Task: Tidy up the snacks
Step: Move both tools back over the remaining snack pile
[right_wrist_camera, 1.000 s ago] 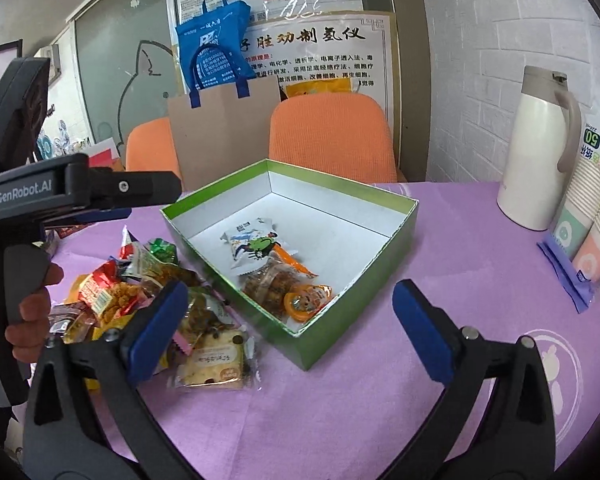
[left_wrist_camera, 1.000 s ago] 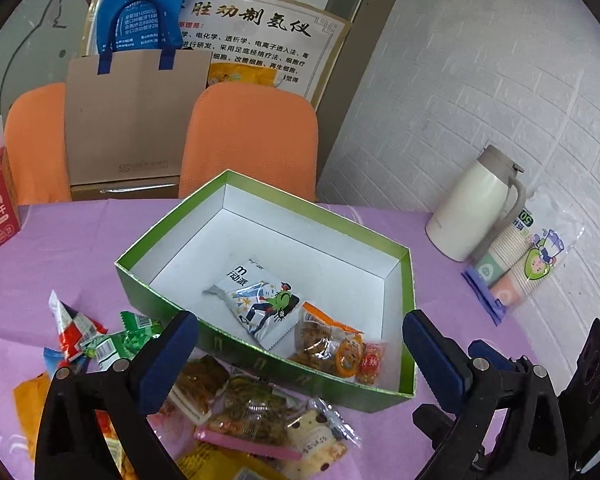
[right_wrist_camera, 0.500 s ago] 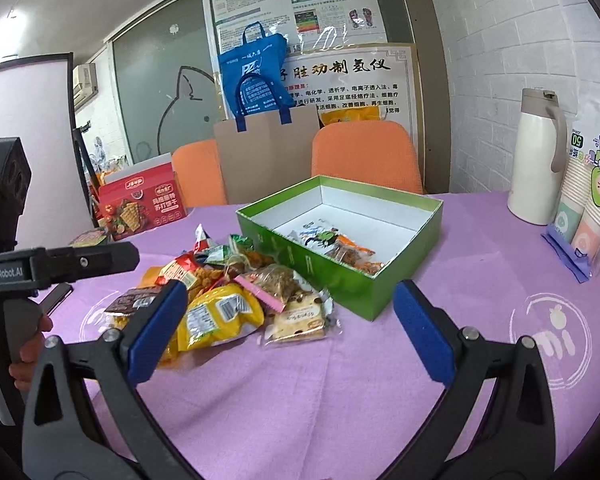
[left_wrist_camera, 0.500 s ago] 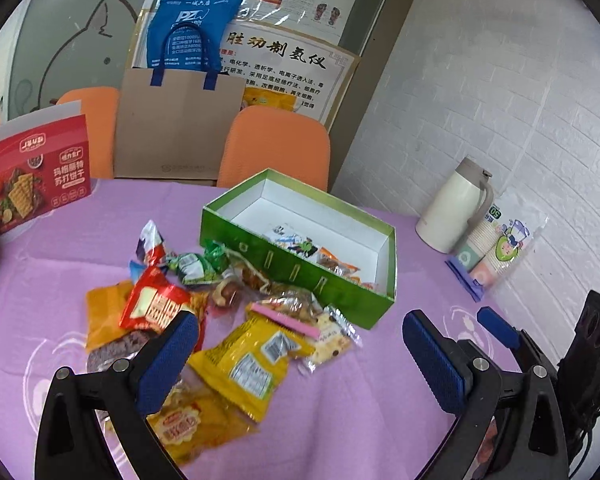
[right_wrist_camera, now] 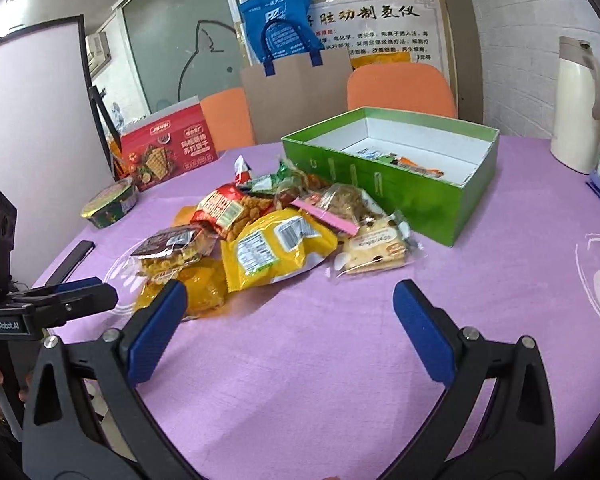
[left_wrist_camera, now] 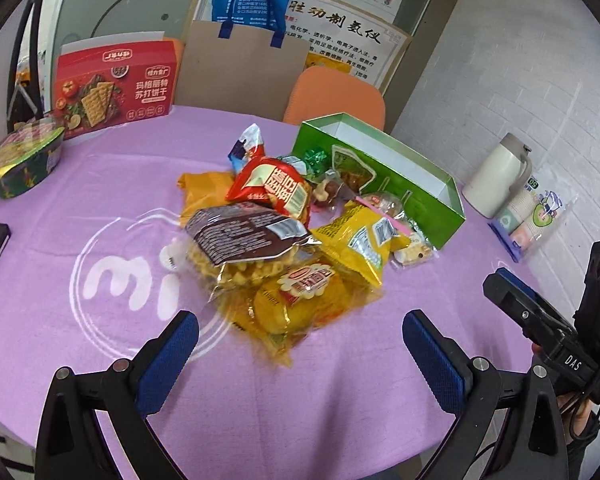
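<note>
A pile of snack packets lies on the purple tablecloth point(left_wrist_camera: 80, 208): a red bag point(left_wrist_camera: 274, 190), a dark brown bag point(left_wrist_camera: 244, 234), a yellow bag point(left_wrist_camera: 360, 236) and an orange-yellow pack point(left_wrist_camera: 300, 300) nearest me. An open green box point(left_wrist_camera: 404, 184) stands behind the pile; the right wrist view shows a few packets inside it point(right_wrist_camera: 400, 160). My left gripper point(left_wrist_camera: 300, 352) is open and empty, just short of the pile. My right gripper point(right_wrist_camera: 292, 320) is open and empty, in front of the yellow bag point(right_wrist_camera: 276, 248) and a biscuit pack point(right_wrist_camera: 374, 250).
A red cracker box point(left_wrist_camera: 114, 84) and a round bowl tub point(left_wrist_camera: 20, 162) stand at the far left. A white thermos point(left_wrist_camera: 496, 176) and a sleeve of paper cups point(left_wrist_camera: 532, 212) stand right. Orange chairs and a brown paper bag point(left_wrist_camera: 240, 68) are behind the table.
Both grippers have pulled back from the green box toward the near side of the table; the snack pile now fills the middle of both views. Both stay open and empty.
</note>
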Motion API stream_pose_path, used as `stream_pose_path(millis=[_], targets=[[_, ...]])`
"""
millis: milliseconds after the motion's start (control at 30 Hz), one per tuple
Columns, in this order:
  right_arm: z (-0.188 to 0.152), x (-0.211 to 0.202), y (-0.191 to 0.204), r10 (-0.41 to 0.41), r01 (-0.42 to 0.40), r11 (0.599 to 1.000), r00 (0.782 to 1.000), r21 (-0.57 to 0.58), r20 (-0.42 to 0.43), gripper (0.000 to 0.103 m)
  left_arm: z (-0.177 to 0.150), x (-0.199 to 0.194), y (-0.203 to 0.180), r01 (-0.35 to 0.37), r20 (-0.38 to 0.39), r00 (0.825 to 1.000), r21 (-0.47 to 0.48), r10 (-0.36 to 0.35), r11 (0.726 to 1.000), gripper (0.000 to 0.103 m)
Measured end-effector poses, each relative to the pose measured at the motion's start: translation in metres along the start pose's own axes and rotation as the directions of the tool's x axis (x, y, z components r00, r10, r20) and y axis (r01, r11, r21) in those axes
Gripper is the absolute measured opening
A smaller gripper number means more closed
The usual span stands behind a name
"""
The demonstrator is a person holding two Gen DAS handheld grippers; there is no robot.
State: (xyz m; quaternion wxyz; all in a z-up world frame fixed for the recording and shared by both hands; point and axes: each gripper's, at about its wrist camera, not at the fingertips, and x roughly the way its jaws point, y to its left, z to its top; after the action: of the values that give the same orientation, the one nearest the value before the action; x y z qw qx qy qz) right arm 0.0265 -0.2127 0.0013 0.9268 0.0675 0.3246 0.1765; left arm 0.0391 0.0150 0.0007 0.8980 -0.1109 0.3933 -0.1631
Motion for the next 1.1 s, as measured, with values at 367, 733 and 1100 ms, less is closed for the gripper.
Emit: stream_pose_path(millis=[367, 733, 1100], targets=[[0.0, 0.049, 0.032, 0.124, -0.121, 0.992, 0.985, 0.03, -0.12, 0.1, -0.009, -0.005, 0.04, 0.004, 0.001, 1.0, -0.067, -0.004, 0.998, 0.102], [-0.003, 0.064, 0.028, 0.113, -0.104, 0.992, 0.986, 0.076, -0.126, 0.008, -0.009, 0.001, 0.049, 0.06, -0.047, 0.997, -0.049, -0.063, 0.997, 0.078], [-0.031, 0.011, -0.004, 0.041, -0.035, 0.998, 0.991, 0.052, -0.129, 0.009, -0.011, 0.012, 0.02, 0.112, -0.095, 0.989, -0.003, -0.111, 0.994, 0.077]])
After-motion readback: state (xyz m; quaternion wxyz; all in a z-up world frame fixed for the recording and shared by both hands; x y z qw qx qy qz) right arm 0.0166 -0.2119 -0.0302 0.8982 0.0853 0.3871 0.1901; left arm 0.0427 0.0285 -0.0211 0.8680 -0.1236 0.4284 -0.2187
